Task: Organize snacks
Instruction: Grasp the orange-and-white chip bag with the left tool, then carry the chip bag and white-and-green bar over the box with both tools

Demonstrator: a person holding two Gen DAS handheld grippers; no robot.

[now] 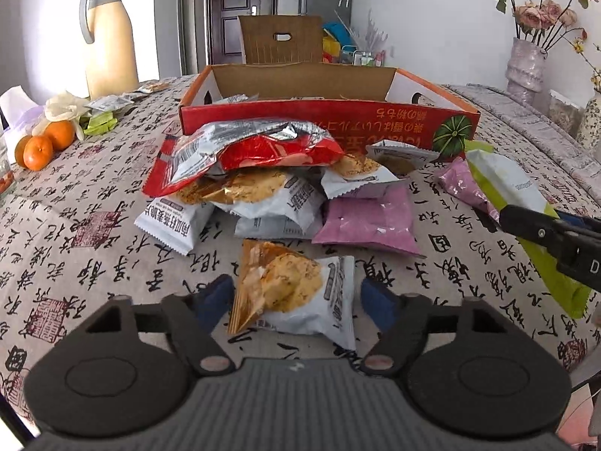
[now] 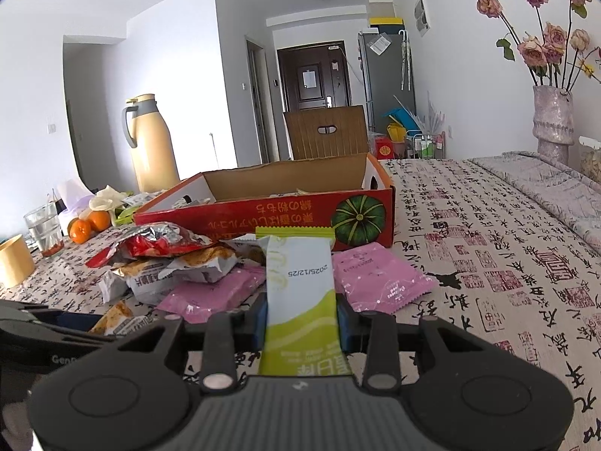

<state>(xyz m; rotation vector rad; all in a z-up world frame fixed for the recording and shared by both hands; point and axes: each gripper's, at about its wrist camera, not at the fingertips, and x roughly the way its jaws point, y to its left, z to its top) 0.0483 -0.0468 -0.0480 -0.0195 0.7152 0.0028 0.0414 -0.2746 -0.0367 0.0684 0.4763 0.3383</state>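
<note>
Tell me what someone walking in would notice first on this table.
Probably the heap of snack packets spilled on the calligraphy-print tablecloth, just in front of the open red cardboard box with a green pumpkin printed on it. Next, the right gripper holds a green and white packet upright, while a cracker packet lies between the left gripper's open jaws. At the left edge sit oranges and a tall cream thermos.
</note>
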